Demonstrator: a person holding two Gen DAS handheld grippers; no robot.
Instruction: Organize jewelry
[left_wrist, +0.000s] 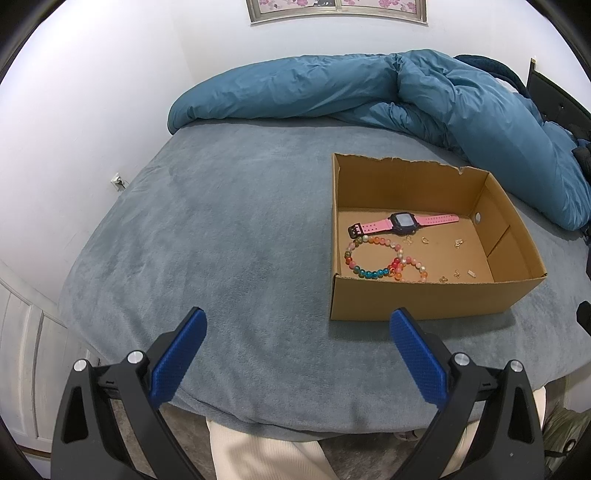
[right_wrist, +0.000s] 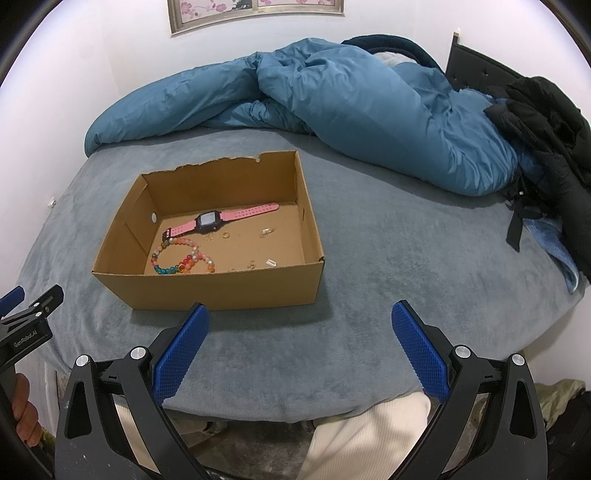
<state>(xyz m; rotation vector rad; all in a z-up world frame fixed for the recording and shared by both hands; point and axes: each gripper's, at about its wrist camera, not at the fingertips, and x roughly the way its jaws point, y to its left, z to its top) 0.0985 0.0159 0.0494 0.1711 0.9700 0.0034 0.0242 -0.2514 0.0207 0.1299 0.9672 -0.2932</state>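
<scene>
An open cardboard box (left_wrist: 424, 299) (right_wrist: 207, 290) sits on the grey-blue bed. Inside lie a pink watch (left_wrist: 402, 222) (right_wrist: 221, 219), a multicoloured bead bracelet (left_wrist: 373, 258) (right_wrist: 177, 258) and several small gold pieces (left_wrist: 458, 243) (right_wrist: 266, 232) scattered on the box floor. My left gripper (left_wrist: 298, 325) is open over the bed, short of the box's near left corner, with nothing between its blue pads (left_wrist: 177, 358). My right gripper (right_wrist: 300, 317) is open too, empty, just in front of the box's near wall. The left gripper's tip (right_wrist: 22, 306) shows at the right wrist view's left edge.
A rumpled teal duvet (left_wrist: 406, 96) (right_wrist: 332, 99) lies along the far side of the bed. Dark clothing (right_wrist: 546, 147) is piled at the far right. The bed's near edge (right_wrist: 295, 410) runs below the grippers, with cream trouser legs (right_wrist: 362, 439) beneath. A hand (right_wrist: 22, 410) holds the left gripper.
</scene>
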